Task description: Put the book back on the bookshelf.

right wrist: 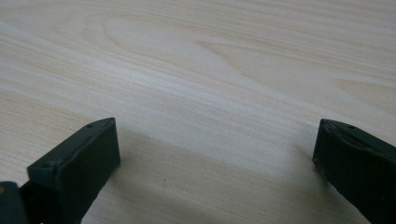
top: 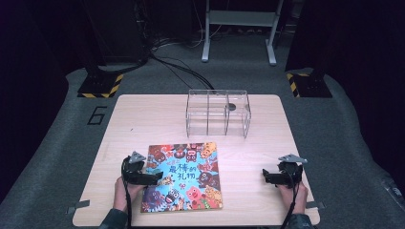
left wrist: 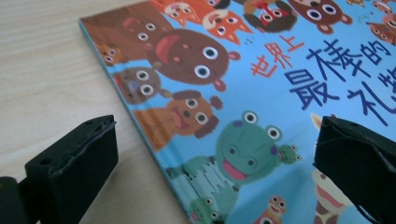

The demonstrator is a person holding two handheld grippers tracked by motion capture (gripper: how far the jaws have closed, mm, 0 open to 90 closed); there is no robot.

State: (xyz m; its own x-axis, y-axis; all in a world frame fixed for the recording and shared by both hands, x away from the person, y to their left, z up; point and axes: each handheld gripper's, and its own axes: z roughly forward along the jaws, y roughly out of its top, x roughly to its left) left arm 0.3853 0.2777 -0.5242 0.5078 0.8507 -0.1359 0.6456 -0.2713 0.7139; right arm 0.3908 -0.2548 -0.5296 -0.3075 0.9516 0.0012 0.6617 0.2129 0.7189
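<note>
A colourful picture book (top: 184, 176) with cartoon animals and blue Chinese title characters lies flat on the wooden table (top: 143, 119), near the front edge. My left gripper (top: 158, 179) sits at the book's left edge, pointing right. In the left gripper view its jaws stand wide open, one over bare wood and one over the cover, with the book's (left wrist: 261, 93) spine edge running between them; the pads touch nothing. My right gripper (top: 265, 176) rests at the front right, apart from the book. Its jaws are open over bare table (right wrist: 196, 70).
A clear plastic box (top: 218, 113) with upright dividers stands at the back middle of the table, with a small dark round thing inside on the right. Cables and stand feet lie on the floor behind. Bare wood separates book and box.
</note>
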